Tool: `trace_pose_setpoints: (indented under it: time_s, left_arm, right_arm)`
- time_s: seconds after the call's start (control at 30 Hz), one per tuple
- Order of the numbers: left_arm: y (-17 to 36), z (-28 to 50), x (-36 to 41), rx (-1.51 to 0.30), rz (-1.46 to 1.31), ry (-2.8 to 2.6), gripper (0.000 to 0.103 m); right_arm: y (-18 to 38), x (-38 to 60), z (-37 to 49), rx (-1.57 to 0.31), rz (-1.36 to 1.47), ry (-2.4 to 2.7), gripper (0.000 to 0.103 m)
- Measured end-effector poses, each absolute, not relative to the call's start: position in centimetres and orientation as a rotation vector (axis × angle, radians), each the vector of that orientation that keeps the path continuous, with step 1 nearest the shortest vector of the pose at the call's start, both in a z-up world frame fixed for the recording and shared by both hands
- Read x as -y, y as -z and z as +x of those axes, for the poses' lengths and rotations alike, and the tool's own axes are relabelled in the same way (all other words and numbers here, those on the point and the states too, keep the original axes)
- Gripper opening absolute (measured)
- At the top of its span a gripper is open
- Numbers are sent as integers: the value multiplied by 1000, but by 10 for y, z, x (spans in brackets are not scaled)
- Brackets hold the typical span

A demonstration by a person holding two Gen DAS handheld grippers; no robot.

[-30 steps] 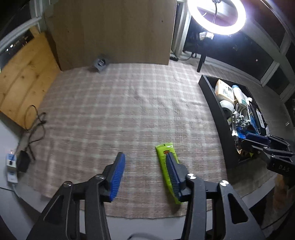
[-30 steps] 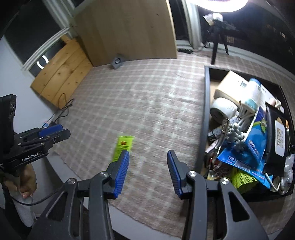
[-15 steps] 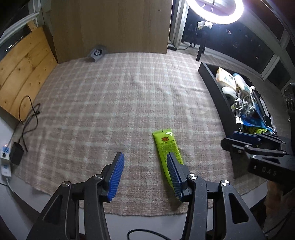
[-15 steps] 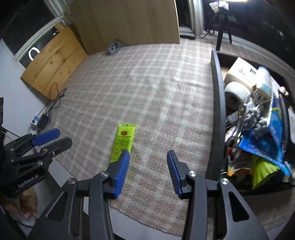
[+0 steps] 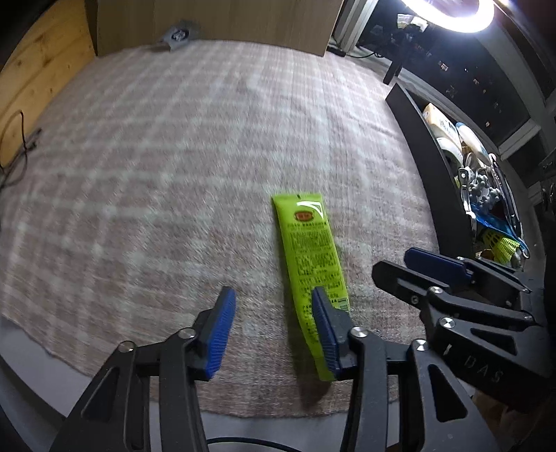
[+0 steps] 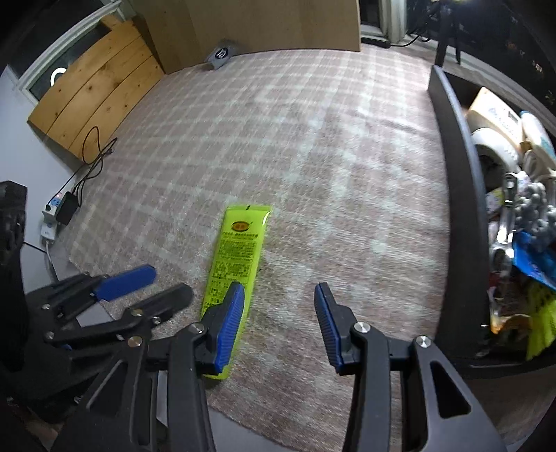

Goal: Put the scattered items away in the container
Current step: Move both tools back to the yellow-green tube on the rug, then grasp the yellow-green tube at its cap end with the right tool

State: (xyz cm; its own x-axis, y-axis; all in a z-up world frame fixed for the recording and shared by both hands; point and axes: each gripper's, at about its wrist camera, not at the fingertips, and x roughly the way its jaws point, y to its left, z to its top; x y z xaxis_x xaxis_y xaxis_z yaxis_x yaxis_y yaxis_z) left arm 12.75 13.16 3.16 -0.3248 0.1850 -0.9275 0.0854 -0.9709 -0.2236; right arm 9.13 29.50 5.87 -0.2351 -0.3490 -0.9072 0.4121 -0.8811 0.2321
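A bright green tube (image 5: 309,257) lies flat on the plaid rug, also seen in the right wrist view (image 6: 238,253). My left gripper (image 5: 272,325) is open and empty; its right finger sits over the tube's near end. My right gripper (image 6: 278,321) is open and empty; its left finger covers the tube's near end. Each gripper shows in the other's view: the right gripper (image 5: 448,278) and the left gripper (image 6: 132,292). The black container (image 6: 455,194) stands to the right, full of items; it also shows in the left wrist view (image 5: 427,167).
The plaid rug (image 5: 173,156) covers the table. A wooden panel (image 6: 264,24) stands at the back with a small grey object (image 6: 222,54) at its foot. A power strip and cables (image 6: 62,208) lie off the rug's left edge. A ring light (image 5: 451,17) shines at back right.
Both grippers have dropped lower and closed in on the green tube from either side. The right gripper swung left away from the container. The tube has not moved.
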Motion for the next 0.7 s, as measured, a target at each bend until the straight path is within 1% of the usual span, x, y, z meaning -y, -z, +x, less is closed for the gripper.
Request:
trace_pose_setpoints:
  time_s: [0.13, 0.3, 0.37, 0.53, 0.63, 0.7]
  left_arm:
    - [-23, 126, -131, 415, -1797, -2455, 39]
    - [-22, 127, -131, 427, -1795, -2457, 38]
    - [-22, 127, -131, 424, -1795, -2463, 38]
    - [-23, 128, -133, 380, -1785, -2471, 38]
    - [-22, 128, -139, 346, -1772, -2453, 38]
    - [-20, 127, -144, 333, -1765, -2432, 38]
  right_arm:
    - [-51, -295, 89, -57, 1573, 2120, 39]
    - [-47, -298, 85, -35, 1582, 2098, 37]
    - [-46, -298, 86, -38, 1580, 2094, 36]
    - [-46, -299, 82, -34, 1581, 2105, 36]
    - [-44, -307, 76, 2, 1600, 2101, 35]
    - [-43, -309, 73, 33, 1611, 2091, 32]
